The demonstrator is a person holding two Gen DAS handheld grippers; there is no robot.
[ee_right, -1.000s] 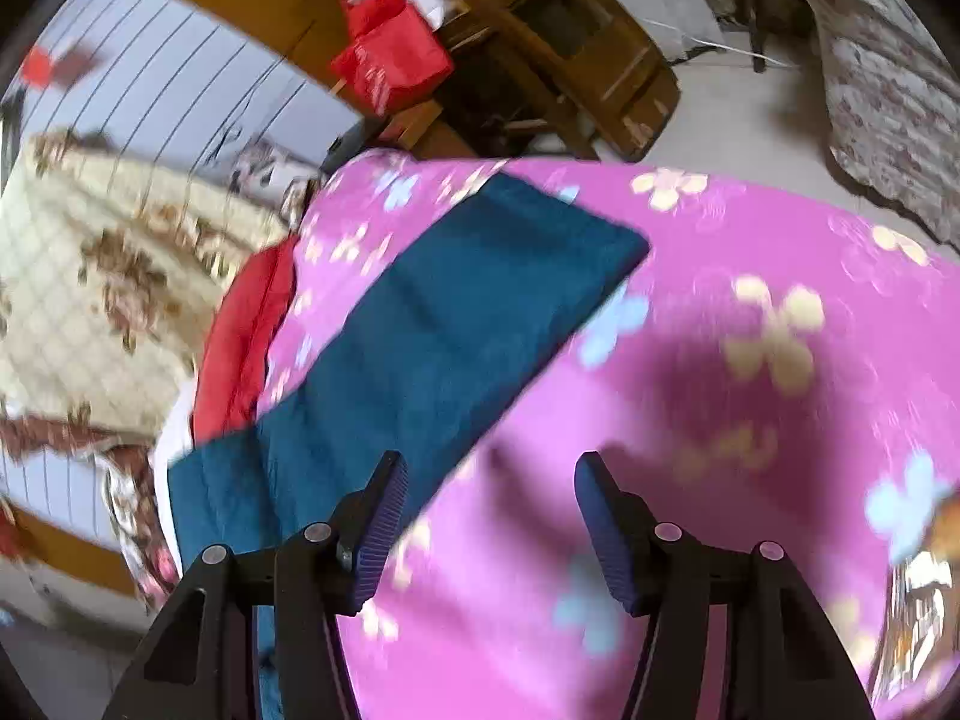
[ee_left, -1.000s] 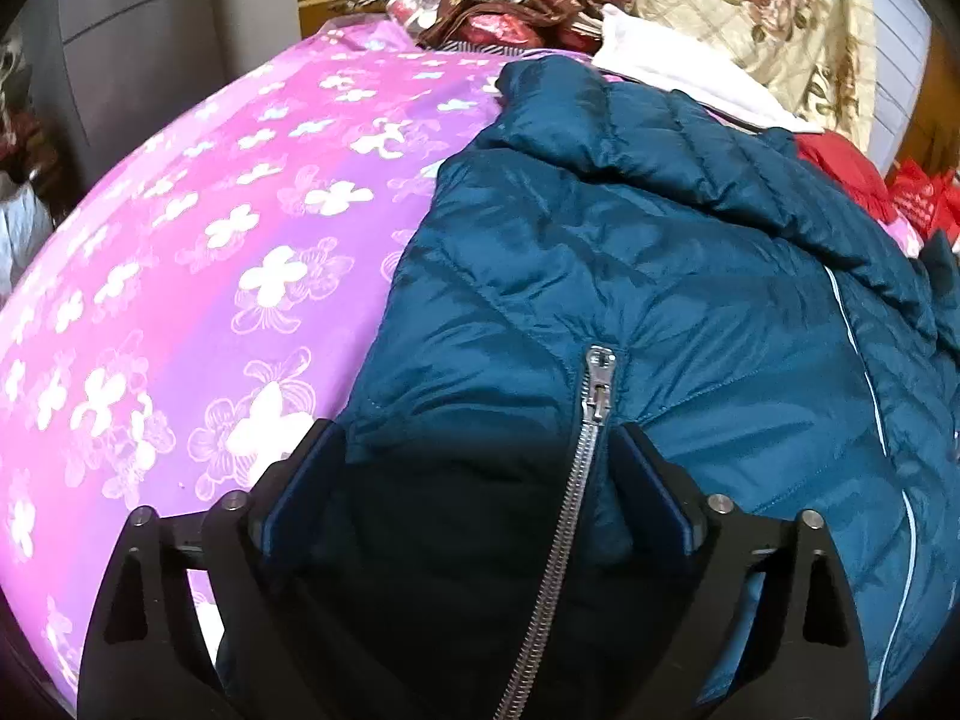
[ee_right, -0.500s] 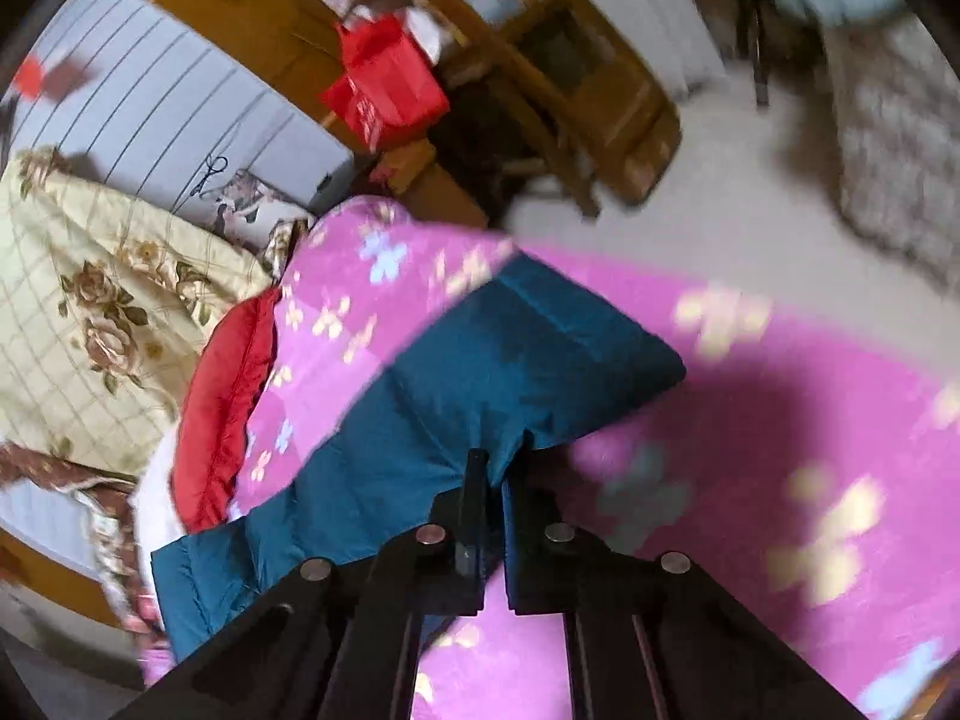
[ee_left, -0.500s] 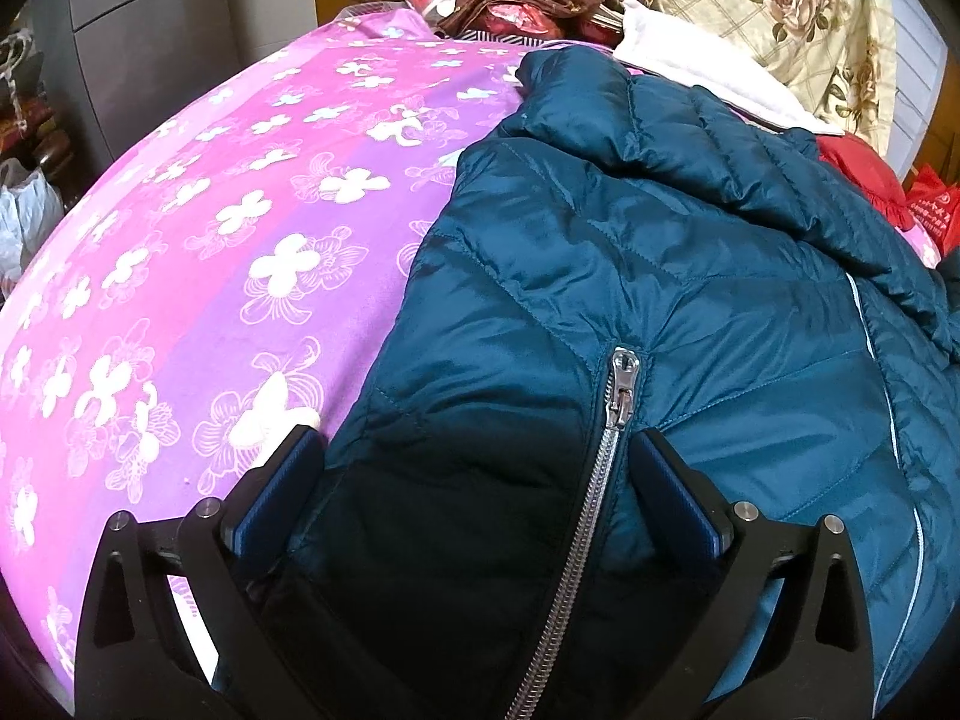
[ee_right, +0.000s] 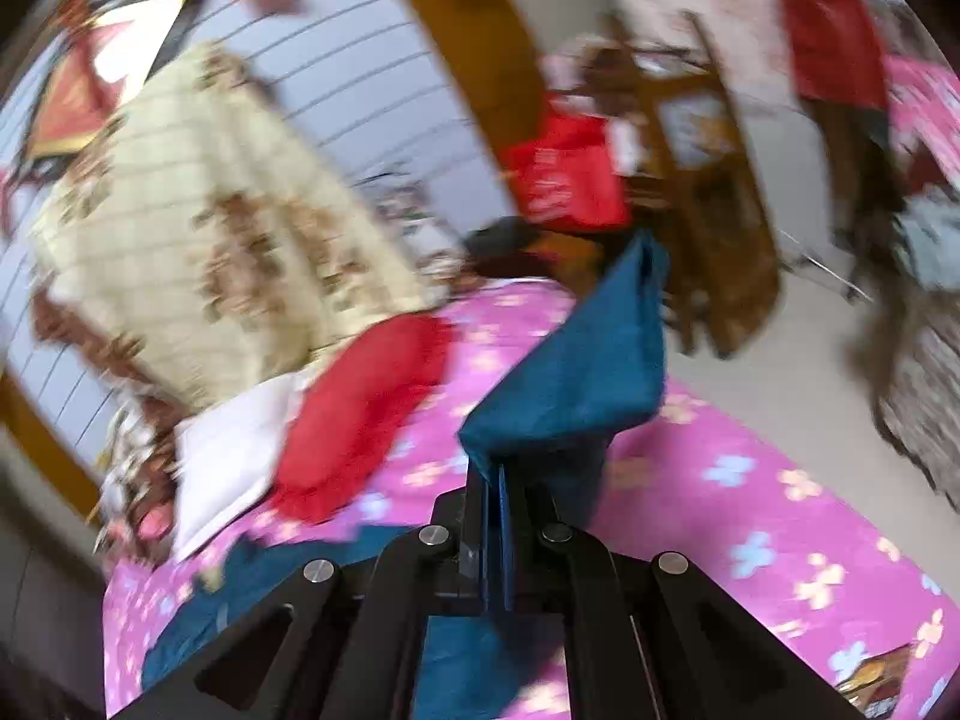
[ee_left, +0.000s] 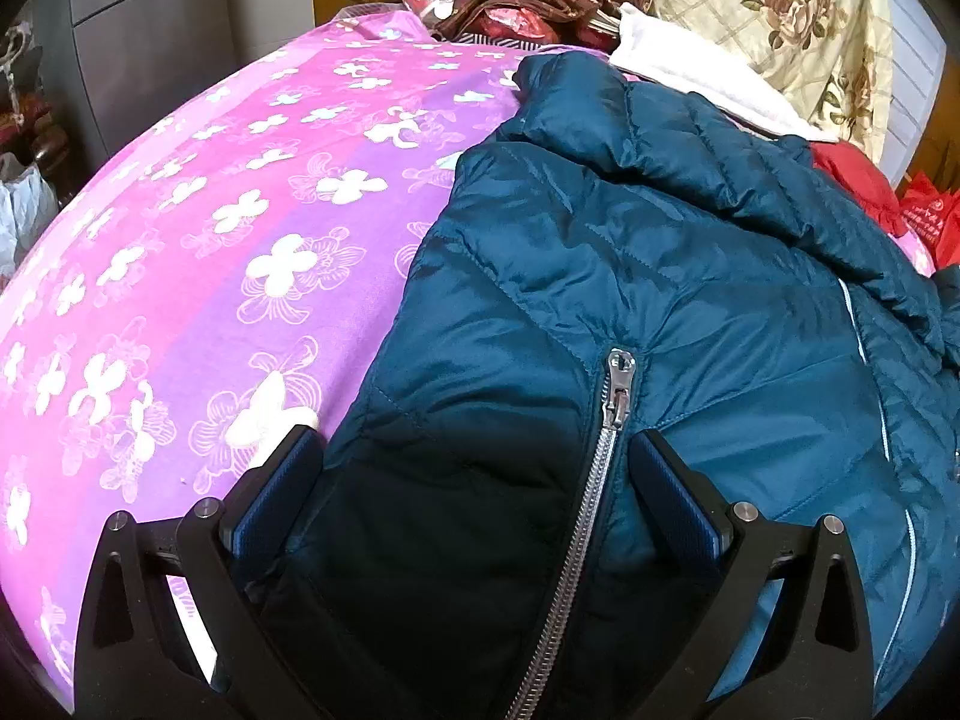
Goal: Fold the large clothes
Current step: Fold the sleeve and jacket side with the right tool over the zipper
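A teal quilted puffer jacket [ee_left: 660,276] lies on a pink flowered bedspread [ee_left: 198,252], its silver zipper [ee_left: 618,384] running toward me. My left gripper [ee_left: 474,474] is open, its jaws straddling the jacket's front at the zipper; I cannot tell whether they touch the fabric. In the blurred right wrist view my right gripper [ee_right: 495,480] is shut on the jacket's teal sleeve [ee_right: 582,372], which stands lifted above the bedspread [ee_right: 750,510].
A white pillow [ee_left: 702,78], a floral quilt [ee_left: 780,18] and a red cushion [ee_left: 852,174] lie at the bed's head. A red bag [ee_right: 570,180] and wooden furniture [ee_right: 714,192] stand beyond the bed. A grey cabinet [ee_left: 150,18] is at the left.
My right gripper shut on the sleeve's end and lifted it off the bedspread, swinging upward. My left gripper stayed open over the zipper and shifted slightly back along the jacket.
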